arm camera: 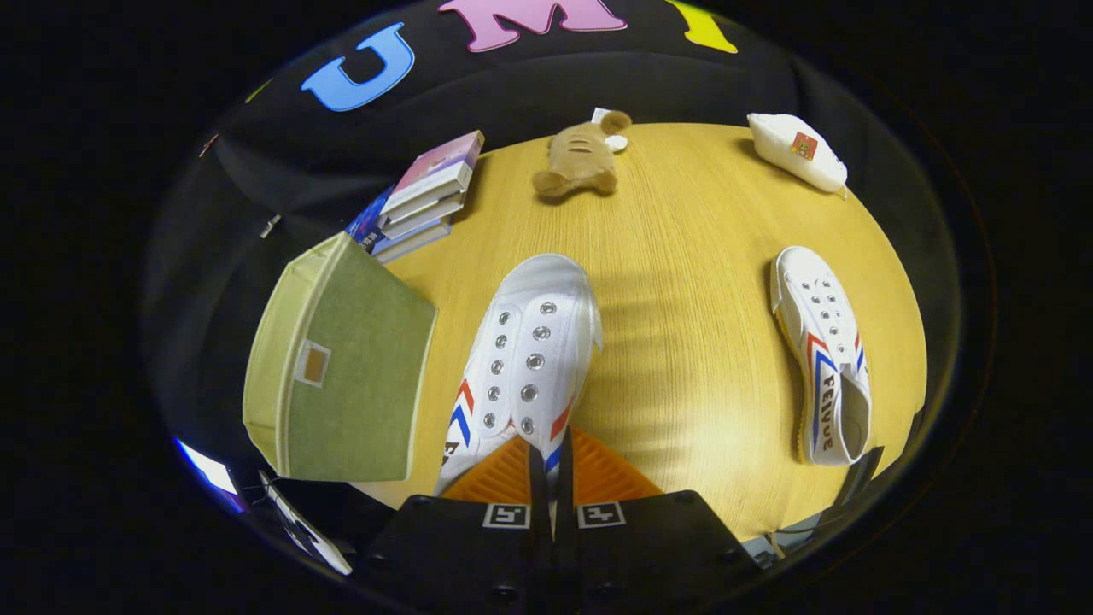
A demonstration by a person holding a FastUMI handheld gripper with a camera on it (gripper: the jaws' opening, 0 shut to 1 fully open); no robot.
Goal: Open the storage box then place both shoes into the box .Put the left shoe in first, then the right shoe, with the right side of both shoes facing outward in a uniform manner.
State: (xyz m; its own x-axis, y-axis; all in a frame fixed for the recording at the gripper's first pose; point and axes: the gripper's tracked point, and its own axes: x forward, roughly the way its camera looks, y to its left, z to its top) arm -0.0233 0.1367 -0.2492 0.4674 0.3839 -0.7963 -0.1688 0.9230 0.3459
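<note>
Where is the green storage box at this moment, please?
In the gripper view, the green storage box sits at the table's edge, just beside the white shoe pinched in the gripper, with a stack of books beyond it.

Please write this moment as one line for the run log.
gripper: shut on near shoe | near shoe: gripped at heel end | other shoe: on table | storage box: beside near shoe
</note>
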